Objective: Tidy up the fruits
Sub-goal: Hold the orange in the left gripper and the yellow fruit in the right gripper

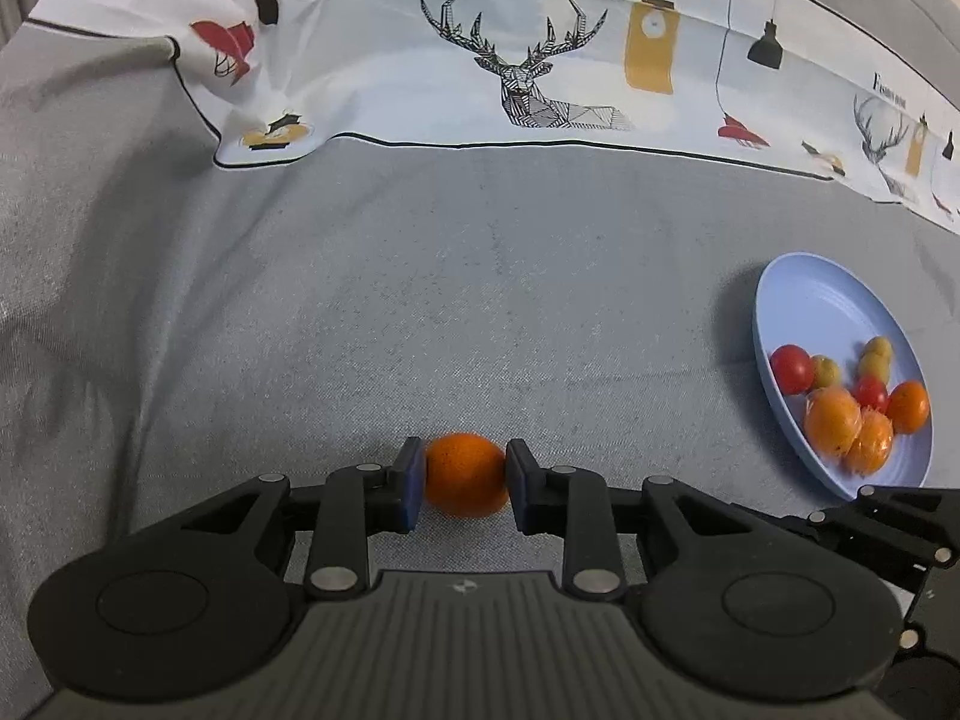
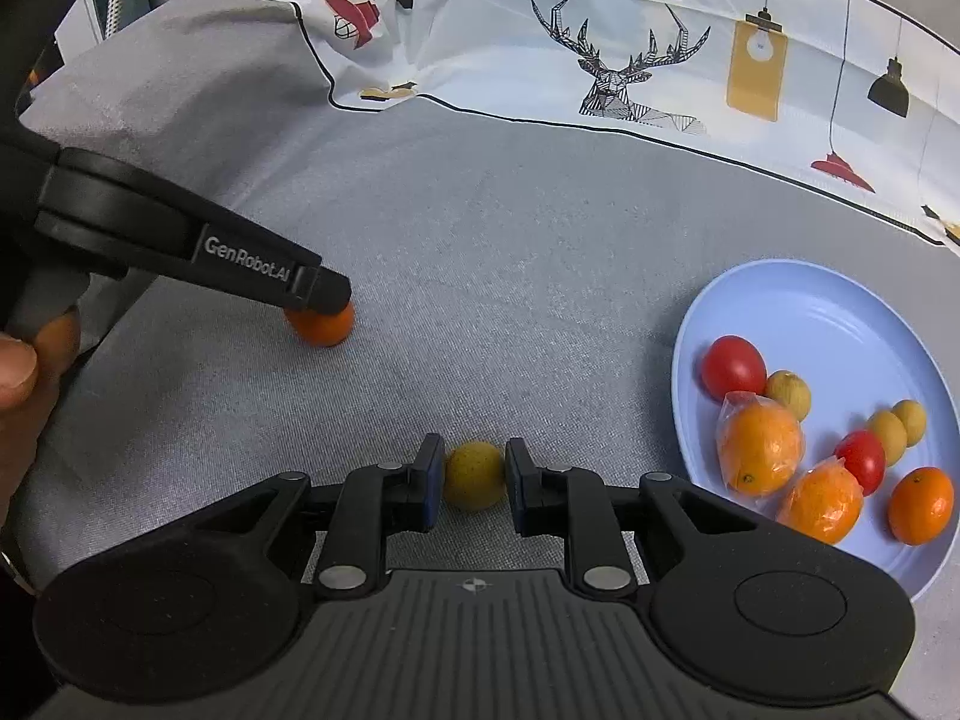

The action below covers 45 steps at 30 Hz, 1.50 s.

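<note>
Between the blue pads of my left gripper (image 1: 461,478) sits a small orange (image 1: 465,474), its sides touching both pads, so the narrowly parted jaws are clamped on it. The fruit rests low against the grey cloth (image 1: 420,300) covering the surface, toward its near edge. From the right wrist view, the same gripper reaches in from the left, its tip lying over the orange (image 2: 321,327), which meets the cloth below.

My right gripper (image 2: 473,478) likewise has its jaws drawn almost together on a small yellow-green fruit (image 2: 474,476); both pads press its flanks, and it sits at cloth level near the near edge, to the right of the orange and well apart from it.

Toward the right edge of the cloth lies a pale blue plate (image 2: 840,324), just beside my right gripper's body. It carries two red tomatoes (image 2: 733,367), three small yellow-green fruits, two oranges in clear wrap (image 2: 759,449) and one bare orange (image 2: 920,513), gathered in its nearer half.

Along the far edge runs a white printed cloth (image 1: 540,60) bearing a deer and lamps. A hand (image 2: 24,372) grips the left handle at the picture's left margin.
</note>
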Motion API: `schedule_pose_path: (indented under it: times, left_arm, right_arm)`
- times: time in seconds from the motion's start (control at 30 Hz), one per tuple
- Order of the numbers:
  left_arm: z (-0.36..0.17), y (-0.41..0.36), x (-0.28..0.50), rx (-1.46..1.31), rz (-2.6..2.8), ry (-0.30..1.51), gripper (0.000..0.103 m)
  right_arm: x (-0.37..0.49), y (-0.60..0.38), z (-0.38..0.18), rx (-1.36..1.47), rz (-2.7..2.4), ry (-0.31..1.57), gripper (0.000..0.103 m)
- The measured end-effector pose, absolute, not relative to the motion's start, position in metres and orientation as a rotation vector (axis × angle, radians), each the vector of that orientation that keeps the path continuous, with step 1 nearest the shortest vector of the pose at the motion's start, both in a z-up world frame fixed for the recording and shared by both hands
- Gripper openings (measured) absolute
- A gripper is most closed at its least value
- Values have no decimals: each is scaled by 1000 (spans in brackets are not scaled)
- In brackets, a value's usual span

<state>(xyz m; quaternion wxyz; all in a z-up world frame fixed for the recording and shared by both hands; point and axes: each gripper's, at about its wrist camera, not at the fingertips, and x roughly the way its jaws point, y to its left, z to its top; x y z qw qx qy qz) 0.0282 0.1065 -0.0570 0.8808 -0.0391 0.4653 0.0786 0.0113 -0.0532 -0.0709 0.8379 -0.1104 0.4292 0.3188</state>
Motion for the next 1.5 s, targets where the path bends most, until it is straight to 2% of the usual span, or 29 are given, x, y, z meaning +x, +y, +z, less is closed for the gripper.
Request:
schedule_pose_path:
  times: [1.1, 1.5]
  left_arm:
    - [-57, 98, 30, -15, 166, 953, 32]
    - [-50, 98, 27, -30, 164, 910, 32]
  right_arm:
    - [12, -54, -70, -227, 675, 902, 23]
    - [12, -61, -58, -181, 662, 827, 23]
